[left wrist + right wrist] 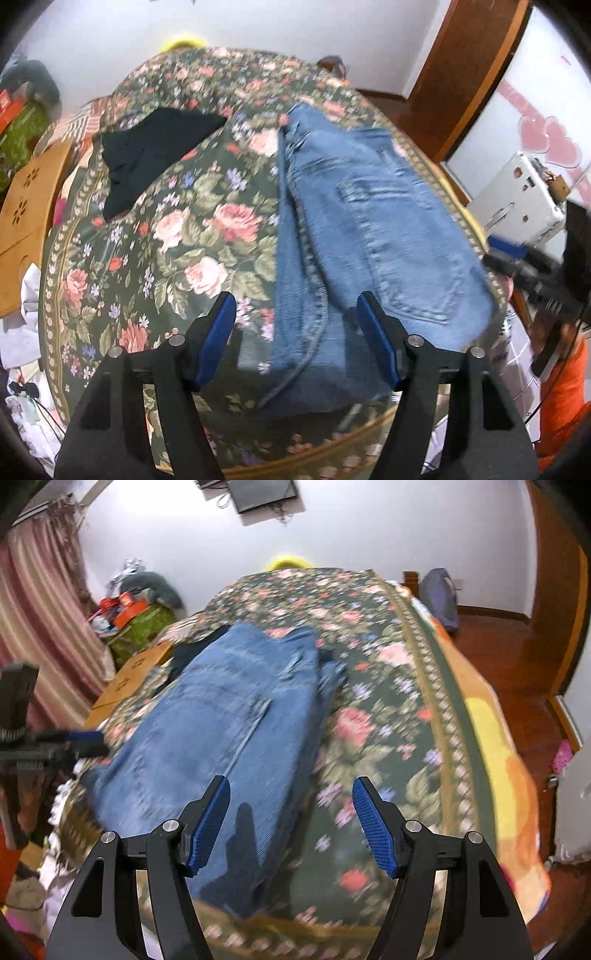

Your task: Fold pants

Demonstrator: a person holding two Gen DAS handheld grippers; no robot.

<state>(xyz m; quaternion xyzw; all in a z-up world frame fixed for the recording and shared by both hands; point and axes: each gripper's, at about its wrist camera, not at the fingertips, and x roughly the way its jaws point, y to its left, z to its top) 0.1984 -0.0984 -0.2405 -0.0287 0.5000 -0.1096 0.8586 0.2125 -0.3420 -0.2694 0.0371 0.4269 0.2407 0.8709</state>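
Both grippers' fingers [218, 332] [210, 823] spread apart, holding nothing — blurred jeans [362, 229] partly hide a dark garment [147, 155].

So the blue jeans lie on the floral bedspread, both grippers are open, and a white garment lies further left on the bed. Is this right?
Not quite: the garment left of the jeans is black, as the left wrist view shows. The bedspread, left gripper and right gripper are as stated.

Bright room, motion blur, fisheye-warped edges

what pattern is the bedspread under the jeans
Dark green bedspread with pink roses; clearest in the left wrist view.
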